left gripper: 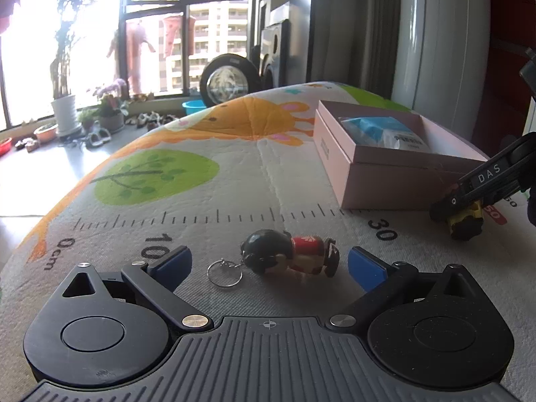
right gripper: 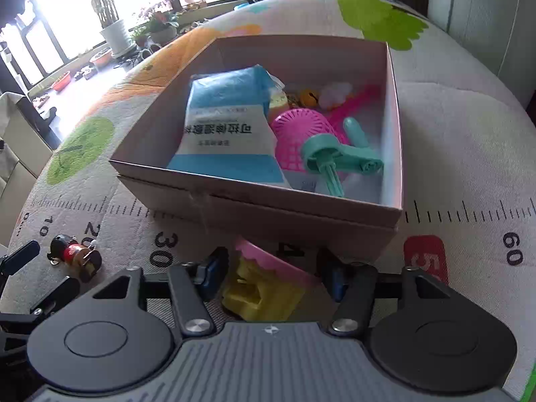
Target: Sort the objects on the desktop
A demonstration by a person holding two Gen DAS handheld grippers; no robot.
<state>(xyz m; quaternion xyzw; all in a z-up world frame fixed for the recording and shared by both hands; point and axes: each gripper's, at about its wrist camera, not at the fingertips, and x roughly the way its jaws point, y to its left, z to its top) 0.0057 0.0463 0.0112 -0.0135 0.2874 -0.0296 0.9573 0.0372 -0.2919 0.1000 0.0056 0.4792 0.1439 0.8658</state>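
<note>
My left tongs [left gripper: 269,264] stand spread wide, gripping nothing; the doll keychain [left gripper: 288,256] lies on its side on the surface [left gripper: 234,184] between their blue pads, touching neither. My right tongs [right gripper: 271,276] are clenched on the yellow and pink toy [right gripper: 264,288], just before the pink box [right gripper: 268,214] holding a blue packet [right gripper: 227,124].
</note>
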